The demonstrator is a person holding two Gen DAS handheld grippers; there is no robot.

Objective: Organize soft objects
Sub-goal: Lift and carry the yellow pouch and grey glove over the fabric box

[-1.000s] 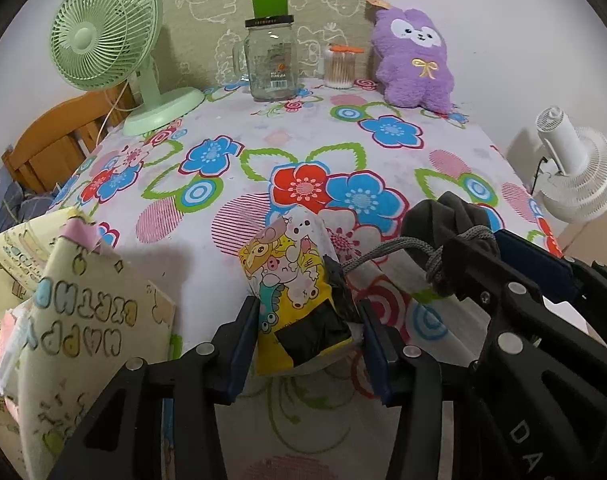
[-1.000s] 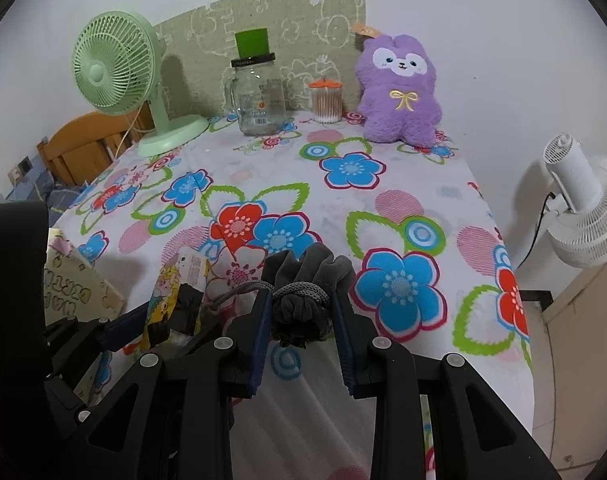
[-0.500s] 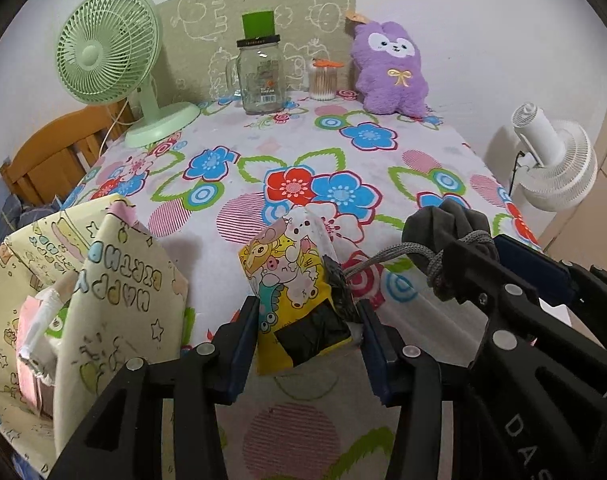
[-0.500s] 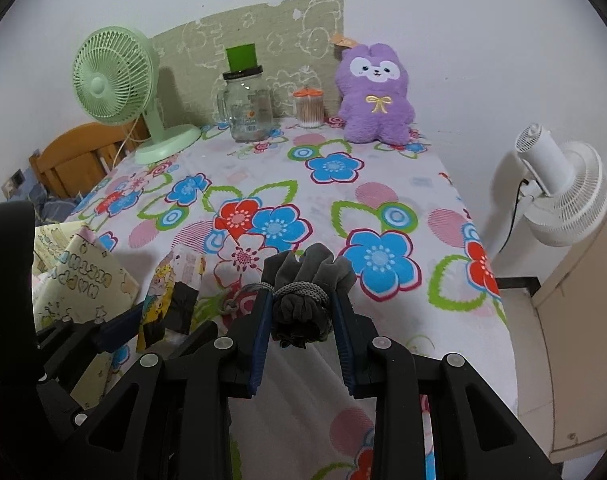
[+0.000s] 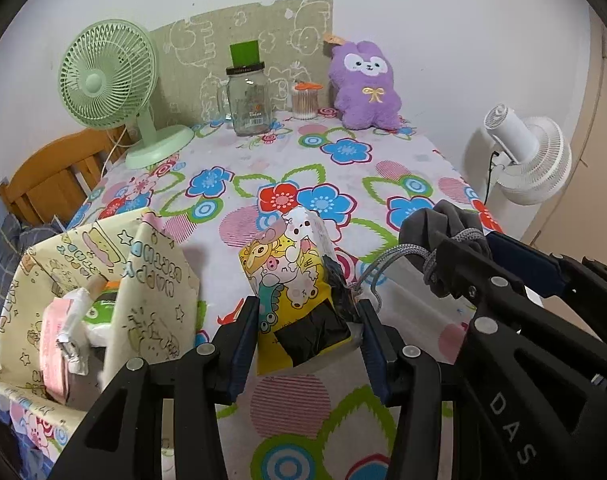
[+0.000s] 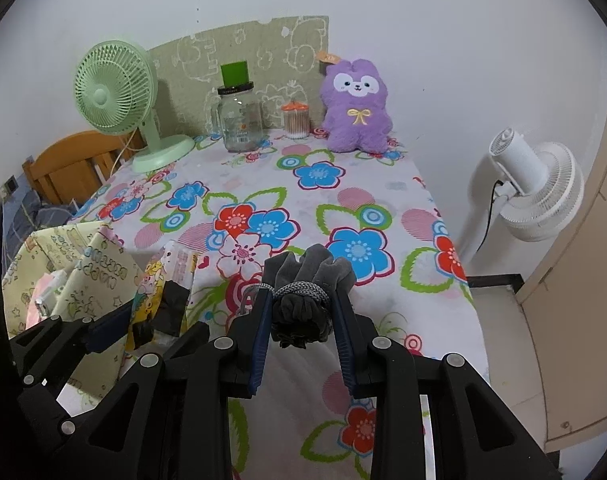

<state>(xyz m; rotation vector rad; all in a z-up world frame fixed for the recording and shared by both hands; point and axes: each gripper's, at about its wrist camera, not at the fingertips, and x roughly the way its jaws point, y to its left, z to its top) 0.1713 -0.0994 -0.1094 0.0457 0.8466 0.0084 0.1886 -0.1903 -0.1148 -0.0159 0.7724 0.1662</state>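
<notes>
Flowered counter [image 5: 343, 184] lying ahead, you are clamping left tongs [image 5: 309, 334] on a crinkly cartoon-printed packet [image 5: 295, 280] and right tongs [image 6: 303, 320] on a soft grey drawstring pouch's [image 6: 303, 292] corded neck.

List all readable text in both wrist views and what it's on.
"DAS": on the right gripper body, left wrist view; cut off.
"HAPPY BIRTHDAY": on the cream gift bag, reading mirrored.
Glass jar label: too small to read.
Cartoon pouch print: unreadable.
</notes>
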